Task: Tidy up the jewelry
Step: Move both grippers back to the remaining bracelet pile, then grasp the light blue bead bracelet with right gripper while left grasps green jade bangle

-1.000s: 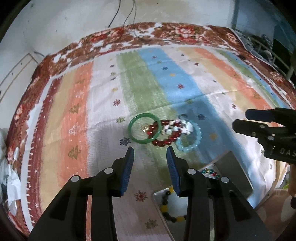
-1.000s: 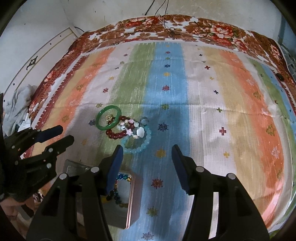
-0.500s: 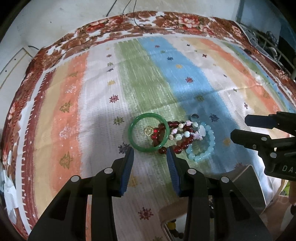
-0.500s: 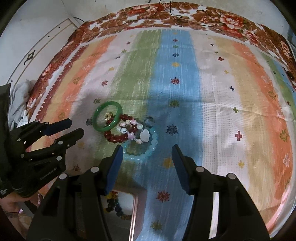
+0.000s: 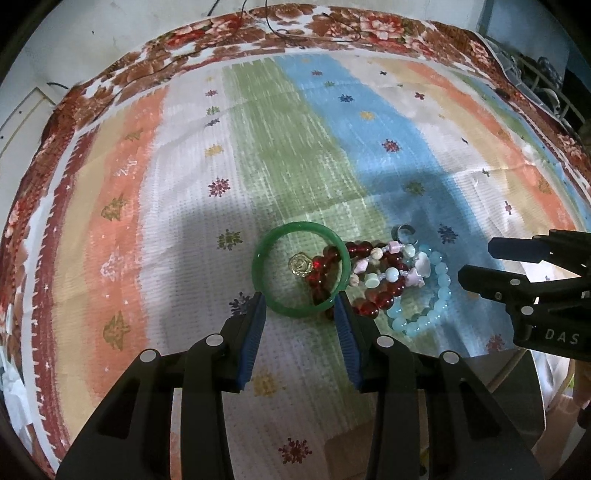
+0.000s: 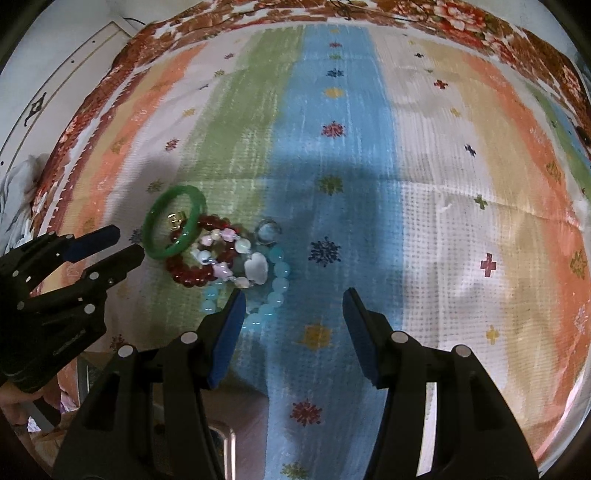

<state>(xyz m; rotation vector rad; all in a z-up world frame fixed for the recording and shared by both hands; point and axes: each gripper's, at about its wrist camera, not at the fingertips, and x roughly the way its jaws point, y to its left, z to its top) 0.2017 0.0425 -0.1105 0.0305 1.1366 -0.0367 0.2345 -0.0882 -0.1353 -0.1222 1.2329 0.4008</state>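
Note:
A pile of jewelry lies on the striped cloth: a green bangle (image 5: 264,280) (image 6: 155,247), a gold ring (image 5: 300,264) inside it, a dark red bead bracelet (image 5: 373,304) (image 6: 188,275), a pastel bead bracelet (image 5: 391,275), a light blue bead bracelet (image 5: 424,321) (image 6: 275,299) and a silver ring (image 5: 403,233) (image 6: 269,230). My left gripper (image 5: 299,301) is open, its fingertips either side of the bangle's near rim. My right gripper (image 6: 293,297) is open and empty, just right of the pile; it shows in the left wrist view (image 5: 480,264).
A metal box's edge (image 5: 517,373) shows at the lower right of the left wrist view, and at the bottom left of the right wrist view (image 6: 225,439). The cloth's floral border (image 5: 332,26) runs along the far side. The left gripper (image 6: 122,245) shows at left.
Both grippers have moved forward toward the jewelry pile. The left fingertips now flank the green bangle's near rim. The box has slid mostly out of view.

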